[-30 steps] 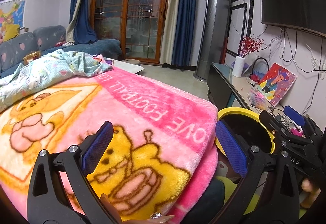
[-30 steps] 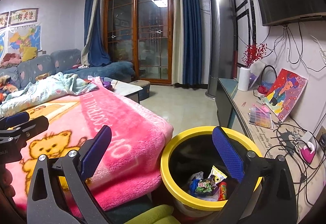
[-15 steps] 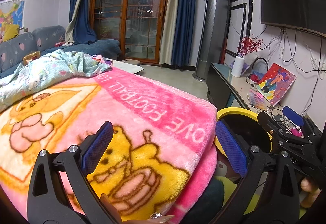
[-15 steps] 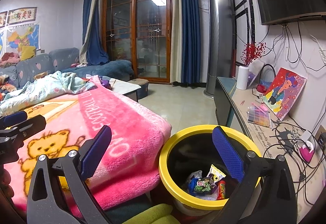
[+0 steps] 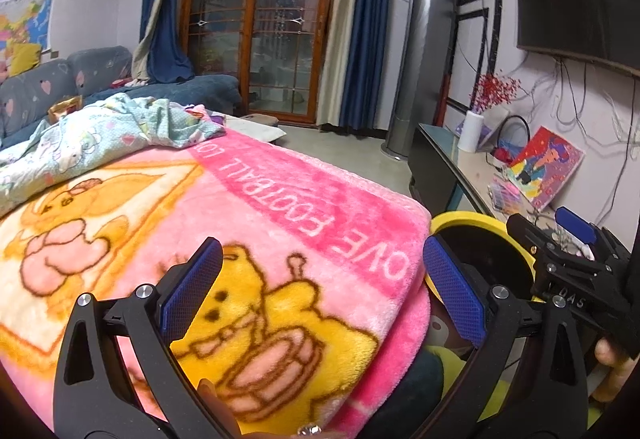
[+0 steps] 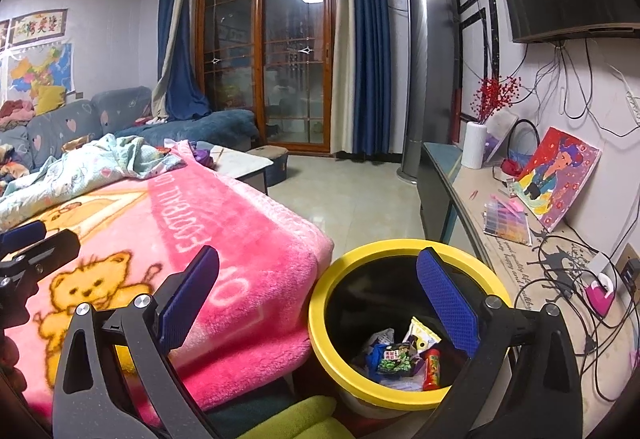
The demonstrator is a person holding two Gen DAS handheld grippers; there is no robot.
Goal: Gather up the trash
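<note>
**A:** Log entry. I have the left gripper [image 5: 322, 289] over the pink fleece blanket with the yellow bear print [image 5: 256, 223], jaws spread wide, nothing between them. The right gripper [image 6: 318, 295] hangs over the near rim of the round yellow-rimmed bin with the black inside [image 6: 404, 245], jaws also spread and empty.

**B:** Where is the trash?

**A:** In the bin, at the bottom: a heap of crumpled snack wrappers [image 6: 402, 357], among them a green-and-black packet, a yellow-white one and a small red tube. On the blanket I see no loose wrapper in either view.

**B:** So which step?

**A:** My judgement: a drop is just done, or the task is near its end. The next move calls for a search. I would turn the cameras toward the far left, where the crumpled light-blue patterned quilt [image 6: 92, 167] lies, and check its folds before closing out. A grasp on the fleece would need a low, flat approach so the pads do not snag the pile.

**B:** Any writing?

**A:** White letters on the blanket's pink border, read upside down: "LOVE FOOTBALL", partly cut off. On the right gripper's body, in the left view, "DAS". The wrapper print is too small to read.
</note>
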